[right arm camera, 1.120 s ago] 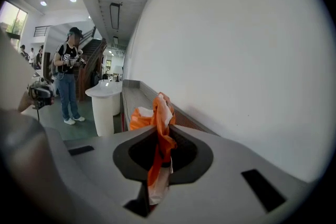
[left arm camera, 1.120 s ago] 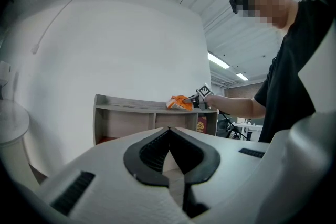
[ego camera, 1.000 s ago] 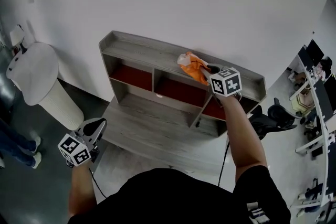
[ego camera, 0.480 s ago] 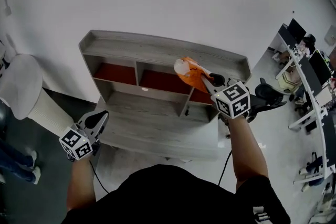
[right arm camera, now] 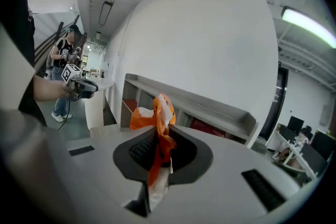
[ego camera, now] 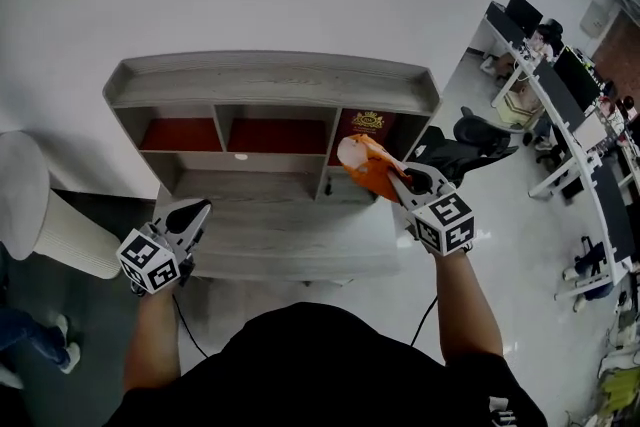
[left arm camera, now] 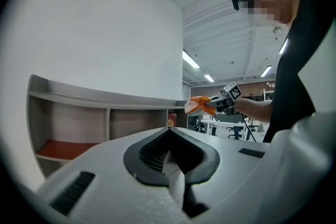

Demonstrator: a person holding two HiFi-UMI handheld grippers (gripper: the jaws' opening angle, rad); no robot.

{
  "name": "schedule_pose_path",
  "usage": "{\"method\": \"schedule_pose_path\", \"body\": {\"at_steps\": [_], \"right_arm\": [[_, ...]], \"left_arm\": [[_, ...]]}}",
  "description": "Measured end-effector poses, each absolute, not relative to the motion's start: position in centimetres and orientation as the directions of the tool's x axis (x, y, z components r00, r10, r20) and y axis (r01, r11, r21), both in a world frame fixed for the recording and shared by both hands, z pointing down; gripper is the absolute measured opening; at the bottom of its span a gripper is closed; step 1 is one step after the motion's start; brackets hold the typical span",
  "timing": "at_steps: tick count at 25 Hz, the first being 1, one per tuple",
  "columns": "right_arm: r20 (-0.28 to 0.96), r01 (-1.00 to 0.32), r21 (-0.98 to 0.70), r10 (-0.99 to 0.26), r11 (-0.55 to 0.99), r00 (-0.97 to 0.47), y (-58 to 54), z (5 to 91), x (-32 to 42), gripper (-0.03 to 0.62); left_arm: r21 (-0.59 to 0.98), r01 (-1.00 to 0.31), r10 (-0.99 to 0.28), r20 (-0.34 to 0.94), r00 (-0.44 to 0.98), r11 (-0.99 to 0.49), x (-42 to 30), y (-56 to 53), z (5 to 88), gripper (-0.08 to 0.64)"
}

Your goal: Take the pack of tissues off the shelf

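The orange and white pack of tissues [ego camera: 366,166] hangs in the air in front of the grey shelf [ego camera: 270,79], level with its right compartment and clear of the top board. My right gripper [ego camera: 392,178] is shut on it. In the right gripper view the crumpled pack [right arm camera: 158,115] sticks up from between the closed jaws [right arm camera: 159,150], with the shelf [right arm camera: 210,107] behind. My left gripper [ego camera: 191,213] hovers over the left end of the desk, shut with nothing in it [left arm camera: 170,157]. From the left gripper view the pack [left arm camera: 201,105] shows far off to the right.
The shelf stands on a grey desk [ego camera: 290,240] against a white wall. A red item with a gold emblem [ego camera: 367,122] sits in the right compartment. A white round stand [ego camera: 45,215] is at the left; a black office chair [ego camera: 462,143] and desks [ego camera: 565,105] are at the right.
My right gripper has carried the pack off the shelf's top board, down and toward me. The head view has swung, so the shelf sits more to the left. The left gripper hardly moved.
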State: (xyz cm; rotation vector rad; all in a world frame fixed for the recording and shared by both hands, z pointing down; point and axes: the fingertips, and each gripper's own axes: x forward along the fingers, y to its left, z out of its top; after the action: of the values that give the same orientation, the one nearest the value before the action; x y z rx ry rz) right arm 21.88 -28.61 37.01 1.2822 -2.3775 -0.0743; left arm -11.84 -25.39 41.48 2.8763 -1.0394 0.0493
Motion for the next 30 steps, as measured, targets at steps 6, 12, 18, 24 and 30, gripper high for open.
{"method": "schedule_pose_path", "body": {"at_steps": [6, 12, 18, 24, 30], "right_arm": [[0.391, -0.843, 0.186, -0.825, 0.505, -0.408, -24.3, 40.4, 25.4, 0.025], [0.413, -0.886, 0.172, -0.848, 0.432, -0.333, -21.5, 42.5, 29.1, 0.025], [0.427, -0.899, 0.159, -0.849, 0.408, -0.310, -21.1, 43.7, 30.5, 0.025], [0.453, -0.878, 0.160, -0.824, 0.452, -0.341, -22.2, 44.7, 29.4, 0.025], [0.486, -0.820, 0.217, -0.788, 0.529, -0.379, -25.4, 46.6, 25.7, 0.025]], "left_arm": [[0.054, -0.576, -0.571, 0.089, 0.816, -0.815, -8.9, -25.9, 42.5, 0.017], [0.060, -0.550, -0.542, 0.111, 0.833, -0.833, -7.6, -26.6, 43.6, 0.017], [0.053, -0.513, -0.502, 0.141, 0.853, -0.857, -5.5, -26.0, 44.4, 0.017], [0.071, -0.548, -0.534, 0.153, 0.831, -0.833, -6.8, -25.5, 45.4, 0.017], [0.088, -0.616, -0.598, 0.169, 0.784, -0.783, -10.0, -24.1, 46.6, 0.017]]}}
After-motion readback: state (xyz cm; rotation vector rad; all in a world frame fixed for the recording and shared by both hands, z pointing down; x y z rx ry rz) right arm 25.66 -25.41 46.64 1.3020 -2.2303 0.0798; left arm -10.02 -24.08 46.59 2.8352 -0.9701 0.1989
